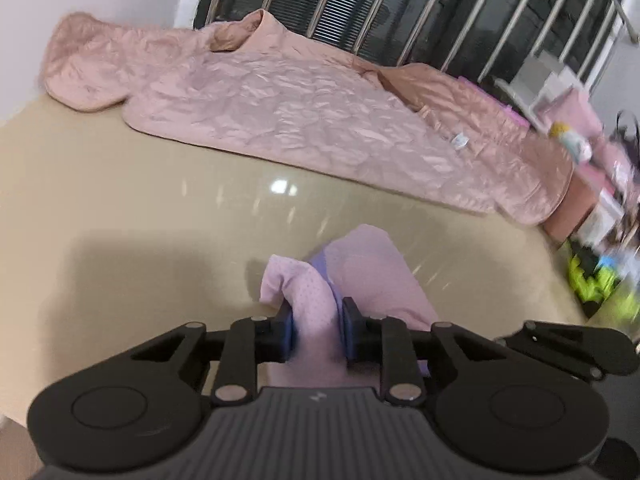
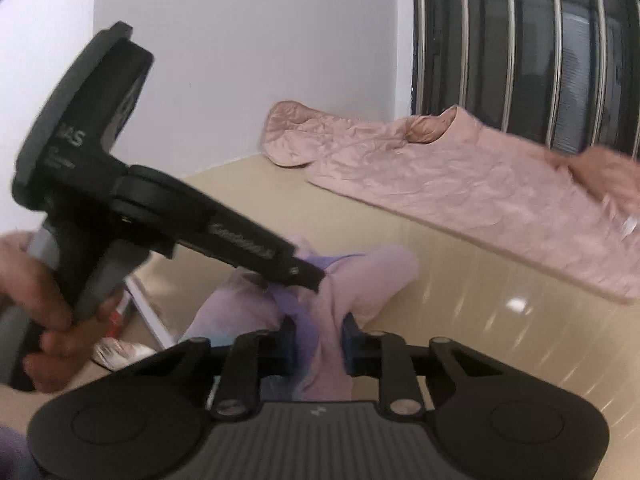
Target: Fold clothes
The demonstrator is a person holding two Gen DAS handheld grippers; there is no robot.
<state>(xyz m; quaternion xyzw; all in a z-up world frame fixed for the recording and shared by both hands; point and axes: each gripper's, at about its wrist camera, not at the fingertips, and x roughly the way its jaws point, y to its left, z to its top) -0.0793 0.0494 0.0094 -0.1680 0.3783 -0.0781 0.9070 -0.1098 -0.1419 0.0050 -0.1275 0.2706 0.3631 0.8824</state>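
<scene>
Pink garment (image 1: pixel 360 276) bunched, lower part hidden

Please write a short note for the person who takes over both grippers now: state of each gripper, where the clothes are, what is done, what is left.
Left gripper: shut on the small light-pink garment with lilac trim, bunched between its pads.
Right gripper: shut on the same garment, close beside the left one.
The garment lies crumpled at the near edge of the glossy beige table; no fold shows yet.
The quilted dusty-pink jacket lies spread flat at the far side, untouched.
Left to do: probably lift and spread the small garment, fold it, then the jacket.
</scene>
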